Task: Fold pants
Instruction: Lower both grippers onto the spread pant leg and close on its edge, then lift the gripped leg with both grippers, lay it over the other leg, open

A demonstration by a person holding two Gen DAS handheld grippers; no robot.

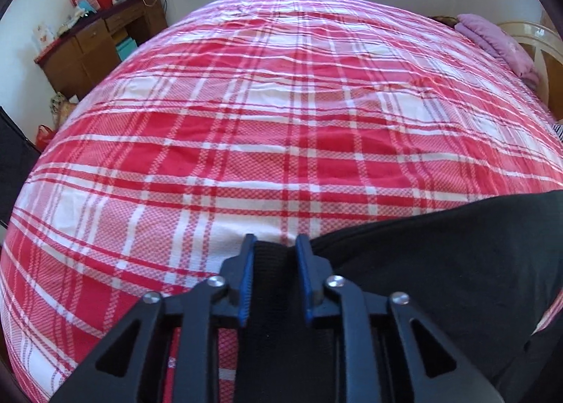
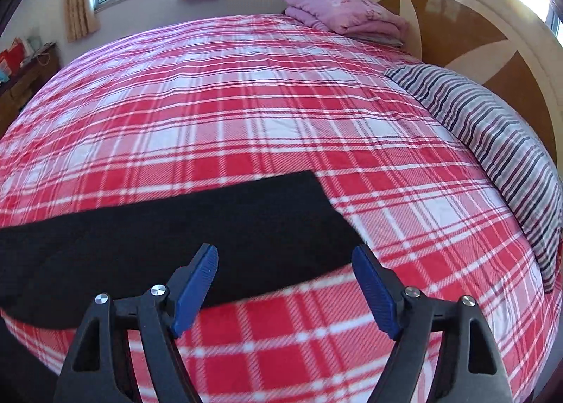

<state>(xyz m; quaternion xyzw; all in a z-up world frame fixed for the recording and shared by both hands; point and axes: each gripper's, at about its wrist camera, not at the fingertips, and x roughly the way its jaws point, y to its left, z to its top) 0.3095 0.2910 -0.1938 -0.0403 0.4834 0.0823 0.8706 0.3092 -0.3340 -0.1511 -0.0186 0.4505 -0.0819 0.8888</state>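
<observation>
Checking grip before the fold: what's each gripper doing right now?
Left gripper: closed on the black pants.
Right gripper: open, holding nothing, above the pants' edge.

The pants (image 2: 169,237) lie flat on the bed (image 2: 281,104), close to your edge of it. In the right wrist view they reach in from the left and end just past the middle. Your right gripper (image 2: 285,255) is over that end, with bare bed under its near part. Your left gripper (image 1: 272,244) has the other end of the pants (image 1: 440,262) between its fingers. On the far right of the bed, a folded blanket (image 2: 348,10) sits by the headboard (image 2: 457,16). A pillow (image 2: 492,128) lies nearer to you, along the bed's right side. A desk (image 1: 102,40) stands past the bed on the left.
</observation>
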